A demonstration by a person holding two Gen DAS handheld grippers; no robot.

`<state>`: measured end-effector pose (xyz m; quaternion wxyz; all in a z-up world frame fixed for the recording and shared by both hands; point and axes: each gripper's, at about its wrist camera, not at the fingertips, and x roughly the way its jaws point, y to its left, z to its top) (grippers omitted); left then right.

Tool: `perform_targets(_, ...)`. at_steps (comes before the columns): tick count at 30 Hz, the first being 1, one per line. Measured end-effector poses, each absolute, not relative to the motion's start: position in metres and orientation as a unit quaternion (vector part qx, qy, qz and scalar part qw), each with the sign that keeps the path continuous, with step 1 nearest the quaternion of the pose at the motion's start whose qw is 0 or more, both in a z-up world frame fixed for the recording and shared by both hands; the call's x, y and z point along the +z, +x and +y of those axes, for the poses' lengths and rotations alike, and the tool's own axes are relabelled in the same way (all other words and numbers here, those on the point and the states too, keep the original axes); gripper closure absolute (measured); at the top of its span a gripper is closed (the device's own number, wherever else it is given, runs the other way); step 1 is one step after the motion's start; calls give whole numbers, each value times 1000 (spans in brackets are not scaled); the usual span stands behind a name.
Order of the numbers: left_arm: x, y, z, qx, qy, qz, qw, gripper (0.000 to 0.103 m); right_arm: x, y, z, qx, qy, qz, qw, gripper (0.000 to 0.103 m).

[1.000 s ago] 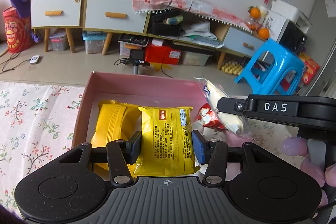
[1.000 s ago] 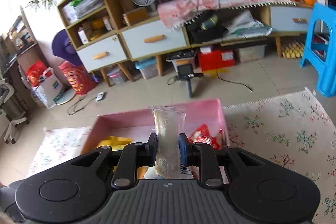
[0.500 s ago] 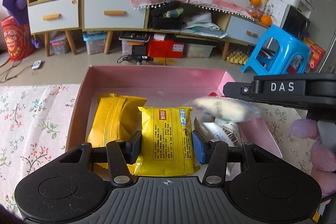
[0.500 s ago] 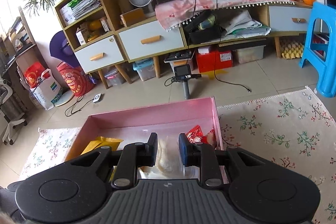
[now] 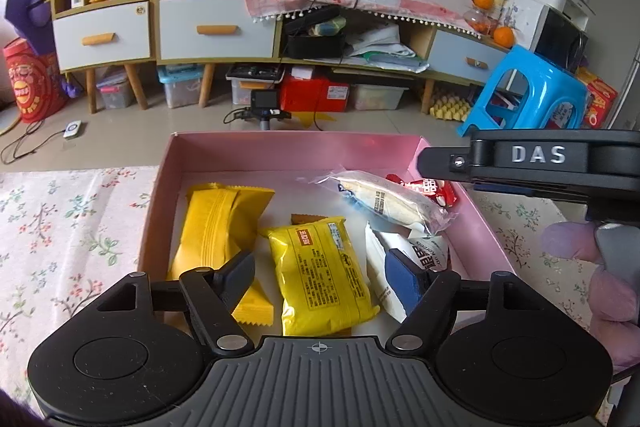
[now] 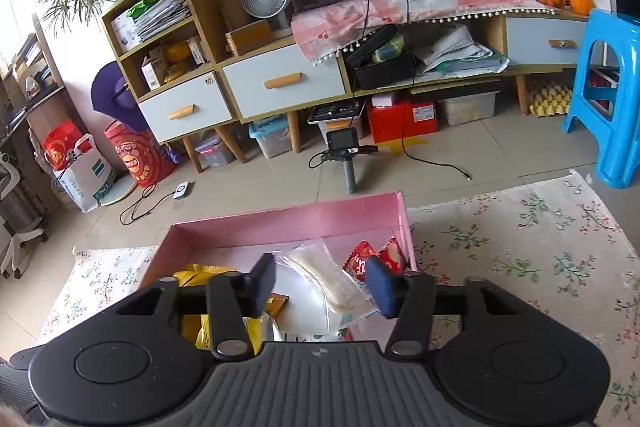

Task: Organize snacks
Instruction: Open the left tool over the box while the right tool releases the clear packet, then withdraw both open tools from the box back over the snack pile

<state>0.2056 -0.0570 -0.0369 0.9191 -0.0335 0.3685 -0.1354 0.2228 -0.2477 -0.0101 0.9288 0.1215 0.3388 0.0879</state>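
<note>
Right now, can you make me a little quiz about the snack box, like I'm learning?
1. True or false: the left gripper is squeezing the yellow packet.
2. Which snack lies on top of the red packet? A) orange packet B) clear bread packet C) white packet
3. Fill in: all the snacks lie inside the ____ box.

Key: 1. False, its jaws are open either side of it. 2. B. 3. pink. The right gripper is open too.

Left gripper (image 5: 320,277) fingers apart over yellow packet (image 5: 320,273), apparently untouched, in pink box (image 5: 296,151).
</note>
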Motion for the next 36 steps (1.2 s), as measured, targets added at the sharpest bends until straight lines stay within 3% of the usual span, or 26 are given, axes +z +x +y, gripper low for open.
perform_targets(5, -22, 198, -53, -135, -54, 369, 918, 22, 6, 211, -250, 82, 111, 343, 929, 36)
perform_targets(11, -5, 179, -46, -131, -44, 364, 921, 16, 20, 190, -255, 75, 120, 351, 926, 22)
perform_targets(20, 8, 142, -24, -116, -32, 375, 919, 8, 32, 152, -253, 60, 126, 361, 922, 14)
perform_targets(36, 1, 85, 6, -99, 3, 390, 915, 7, 15, 91, -241, 65, 102, 370, 921, 11)
